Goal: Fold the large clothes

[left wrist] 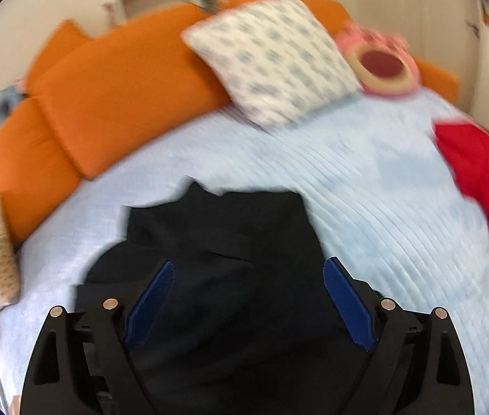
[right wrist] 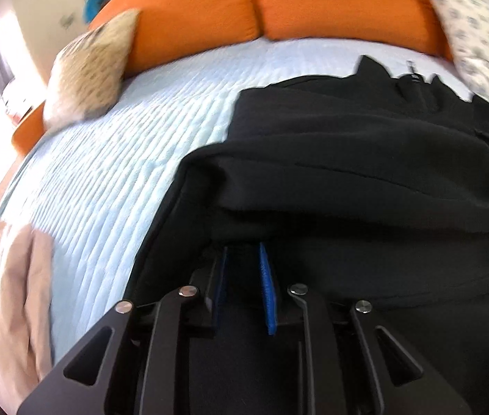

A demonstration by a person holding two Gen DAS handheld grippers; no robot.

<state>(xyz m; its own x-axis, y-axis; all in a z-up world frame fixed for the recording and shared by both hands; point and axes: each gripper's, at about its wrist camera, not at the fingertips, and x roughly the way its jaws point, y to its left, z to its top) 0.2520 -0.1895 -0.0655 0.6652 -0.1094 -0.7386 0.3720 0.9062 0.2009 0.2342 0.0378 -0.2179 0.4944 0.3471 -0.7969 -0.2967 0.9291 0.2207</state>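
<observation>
A large black garment (left wrist: pixel 230 235) lies partly folded on a light blue quilted bed (left wrist: pixel 365 180). My left gripper (left wrist: pixel 247 269) hovers over the garment's near part with its blue pads (left wrist: pixel 151 304) wide apart and nothing between them. In the right wrist view the same black garment (right wrist: pixel 365 159) fills the right half of the bed (right wrist: pixel 113 145). My right gripper (right wrist: pixel 242 247) has its blue pads (right wrist: pixel 266 290) close together on a folded edge of the black cloth, whose fold drapes over the fingertips.
Orange cushions (left wrist: pixel 113 90) line the bed's far edge. A white patterned pillow (left wrist: pixel 272 58), a pink plush toy (left wrist: pixel 382 65) and a red garment (left wrist: pixel 486 190) lie to the right. A beige pillow (right wrist: pixel 88 69) and a beige cloth (right wrist: pixel 6 304) lie on the left.
</observation>
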